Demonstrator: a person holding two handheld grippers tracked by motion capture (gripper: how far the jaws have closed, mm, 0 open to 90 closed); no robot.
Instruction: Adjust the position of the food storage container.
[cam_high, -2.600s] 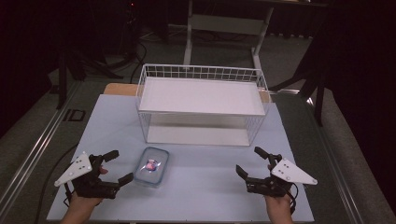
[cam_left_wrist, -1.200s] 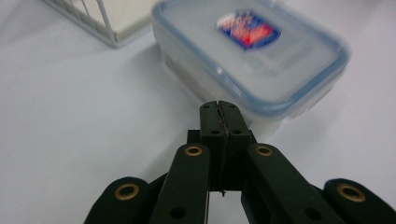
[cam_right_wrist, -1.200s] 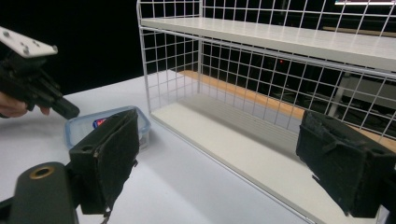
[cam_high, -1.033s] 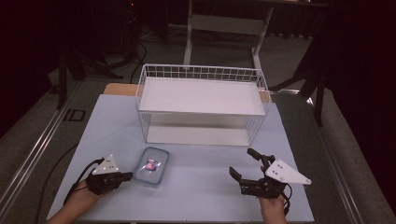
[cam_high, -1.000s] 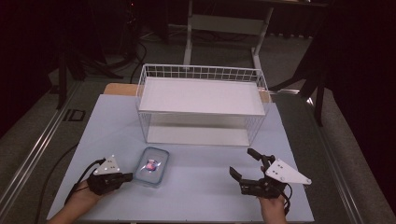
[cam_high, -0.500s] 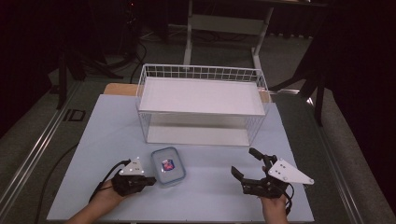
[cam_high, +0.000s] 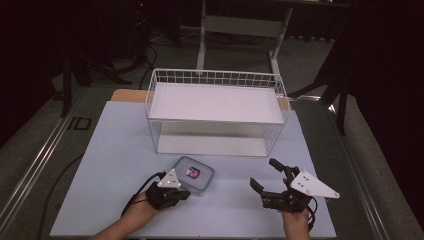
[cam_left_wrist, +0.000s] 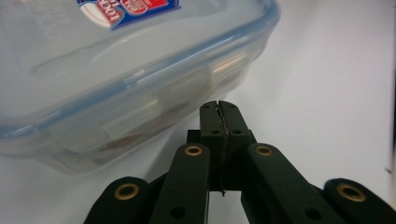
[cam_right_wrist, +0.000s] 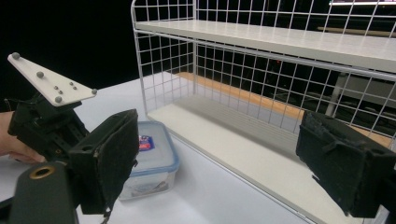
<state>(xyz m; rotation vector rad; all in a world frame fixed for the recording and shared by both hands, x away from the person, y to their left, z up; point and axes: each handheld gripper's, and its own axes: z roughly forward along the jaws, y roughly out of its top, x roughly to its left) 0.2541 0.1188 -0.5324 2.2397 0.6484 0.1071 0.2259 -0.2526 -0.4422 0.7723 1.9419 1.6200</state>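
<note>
Left gripper (cam_high: 184, 194), jaws clenched on nothing, tips against the near side of the lidded plastic container (cam_high: 195, 174) near the table's (cam_high: 115, 150) near edge. Right gripper (cam_high: 265, 176), jaws released. Beyond: wire basket (cam_high: 215, 116).

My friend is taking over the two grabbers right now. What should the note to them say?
Left gripper: jaws shut with nothing between them, tips right against the side of the plastic box, nudging it rather than holding it.
Right gripper: jaws wide open, empty, low over the table off to the box's right.
Plastic box: lid on, flat on the table, just in front of the wire rack, whose two shelves hold nothing.
Done: the box sits near the middle of the table's front.
Left: probably grip the box and put it in the rack; nobody has picked it up yet.
</note>
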